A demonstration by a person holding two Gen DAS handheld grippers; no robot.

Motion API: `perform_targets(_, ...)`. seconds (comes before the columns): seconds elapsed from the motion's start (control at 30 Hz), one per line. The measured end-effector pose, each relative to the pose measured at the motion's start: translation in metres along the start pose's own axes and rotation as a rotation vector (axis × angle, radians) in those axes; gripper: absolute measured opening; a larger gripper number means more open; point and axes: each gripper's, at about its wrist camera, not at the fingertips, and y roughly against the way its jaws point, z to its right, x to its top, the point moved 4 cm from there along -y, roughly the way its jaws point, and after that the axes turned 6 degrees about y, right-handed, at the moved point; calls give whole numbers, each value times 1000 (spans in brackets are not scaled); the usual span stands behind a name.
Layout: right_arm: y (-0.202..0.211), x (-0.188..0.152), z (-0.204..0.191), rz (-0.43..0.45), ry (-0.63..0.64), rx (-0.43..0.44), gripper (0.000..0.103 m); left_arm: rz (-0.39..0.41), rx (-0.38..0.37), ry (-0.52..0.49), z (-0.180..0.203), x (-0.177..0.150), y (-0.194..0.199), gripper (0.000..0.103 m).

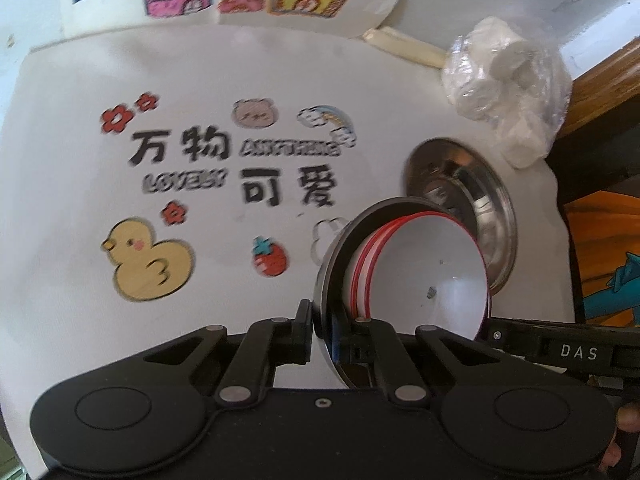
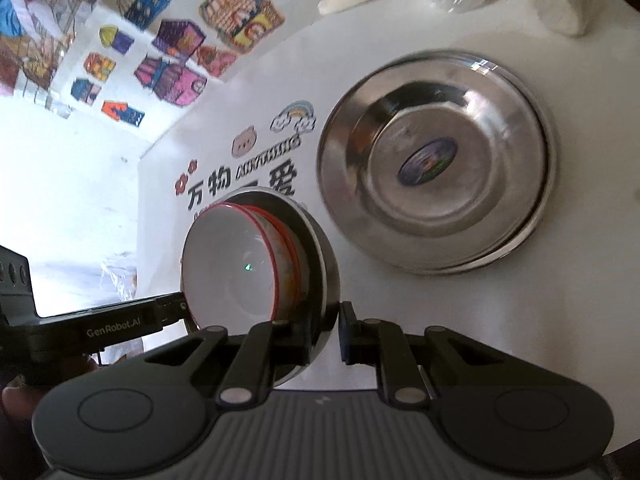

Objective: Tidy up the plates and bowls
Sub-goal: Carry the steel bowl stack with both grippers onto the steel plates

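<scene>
Both grippers — left gripper and right gripper — pinch the steel bowl's rim, red-rimmed bowls nested inside — next, I'd say, onto the steel plates just right.

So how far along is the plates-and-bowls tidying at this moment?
Done: two red-rimmed white bowls are nested inside a steel bowl. In hand: the left gripper and right gripper both clamp that stack's rim. Left: the steel plate on the table, and setting the stack down.

Cartoon-printed white tablecloth, crumpled plastic bag, cream stick
</scene>
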Motion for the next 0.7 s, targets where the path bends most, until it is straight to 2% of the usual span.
perform_targets(0.37, 33, 28, 40, 41, -34, -24, 15, 16, -32, -41, 53, 25, -18, 7)
perform_targets(0.7, 36, 50, 76, 31, -44, -33, 15, 5, -23, -41, 82, 43, -45, 7)
